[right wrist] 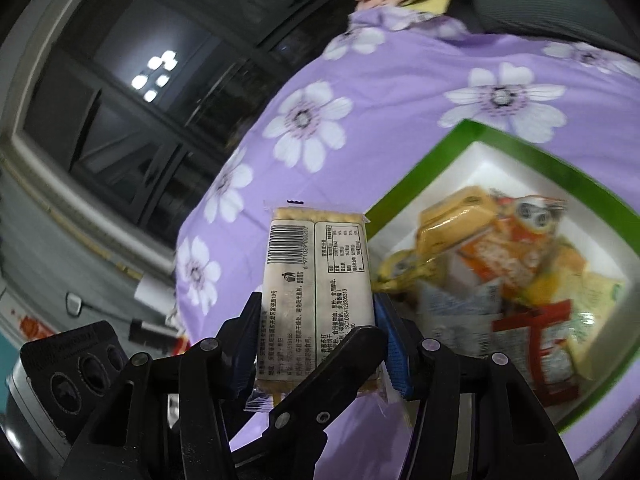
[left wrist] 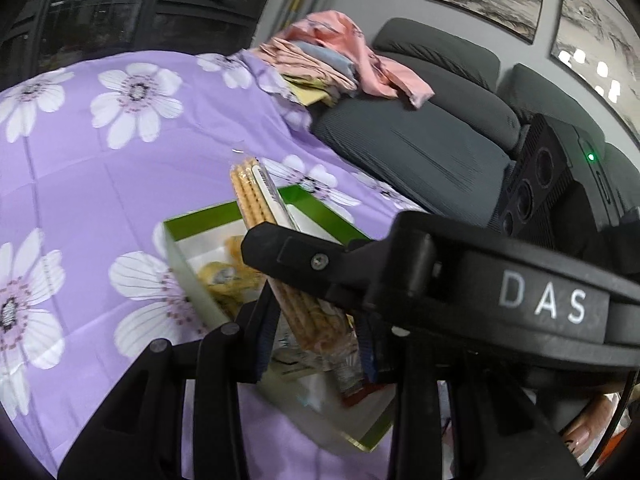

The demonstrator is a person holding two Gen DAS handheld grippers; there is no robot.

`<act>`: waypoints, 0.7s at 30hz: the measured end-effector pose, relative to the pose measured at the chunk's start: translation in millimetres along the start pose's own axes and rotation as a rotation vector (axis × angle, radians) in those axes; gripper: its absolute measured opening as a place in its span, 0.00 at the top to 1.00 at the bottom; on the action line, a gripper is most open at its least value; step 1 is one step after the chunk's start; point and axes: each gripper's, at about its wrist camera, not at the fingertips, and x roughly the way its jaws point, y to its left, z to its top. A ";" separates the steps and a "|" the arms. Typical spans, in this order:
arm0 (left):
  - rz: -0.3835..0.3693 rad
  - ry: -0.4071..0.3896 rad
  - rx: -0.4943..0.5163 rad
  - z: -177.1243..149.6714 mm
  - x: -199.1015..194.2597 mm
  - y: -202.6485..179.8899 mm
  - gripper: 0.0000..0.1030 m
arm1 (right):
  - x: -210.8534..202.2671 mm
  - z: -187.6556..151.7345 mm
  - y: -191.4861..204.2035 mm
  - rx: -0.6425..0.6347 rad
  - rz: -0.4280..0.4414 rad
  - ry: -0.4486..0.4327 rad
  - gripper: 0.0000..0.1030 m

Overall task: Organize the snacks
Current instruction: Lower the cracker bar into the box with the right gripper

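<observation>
Both grippers are shut on one clear-wrapped cracker packet (right wrist: 318, 276), which shows edge-on in the left wrist view (left wrist: 256, 196). My right gripper (right wrist: 316, 320) clamps its lower half, barcode side facing the camera. My left gripper (left wrist: 316, 320) clamps the same packet, and the right gripper's black body crosses in front of it. A green-rimmed white box (right wrist: 408, 184) holding several yellow and orange snack packs (right wrist: 496, 240) lies just right of the packet on the bed. The box also shows in the left wrist view (left wrist: 200, 216), behind and under the packet.
A purple bedspread with white flowers (left wrist: 100, 168) covers the surface. A dark grey sofa (left wrist: 420, 140) with a pile of pink and yellow cloths (left wrist: 332, 56) stands behind it. Dark windows (right wrist: 140, 92) are at the left.
</observation>
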 end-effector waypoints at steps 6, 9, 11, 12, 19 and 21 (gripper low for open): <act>-0.055 0.045 0.003 0.5 21.2 -5.3 0.68 | -4.2 5.8 -16.9 0.046 -0.053 -0.025 0.45; -0.078 0.072 -0.002 0.5 32.6 -6.6 0.68 | -4.8 7.6 -25.3 0.066 -0.077 -0.025 0.45; -0.083 0.087 -0.007 -0.3 38.0 -6.5 0.68 | -4.9 8.5 -31.5 0.083 -0.095 -0.025 0.45; -0.086 0.094 -0.009 -0.3 41.1 -6.3 0.68 | -4.1 8.8 -33.8 0.092 -0.102 -0.023 0.45; -0.107 0.158 -0.035 -3.5 60.4 -4.4 0.68 | -0.7 10.5 -51.0 0.156 -0.154 -0.007 0.45; -0.106 0.172 -0.040 -4.3 64.2 -4.2 0.68 | 1.0 11.0 -55.9 0.174 -0.165 -0.003 0.45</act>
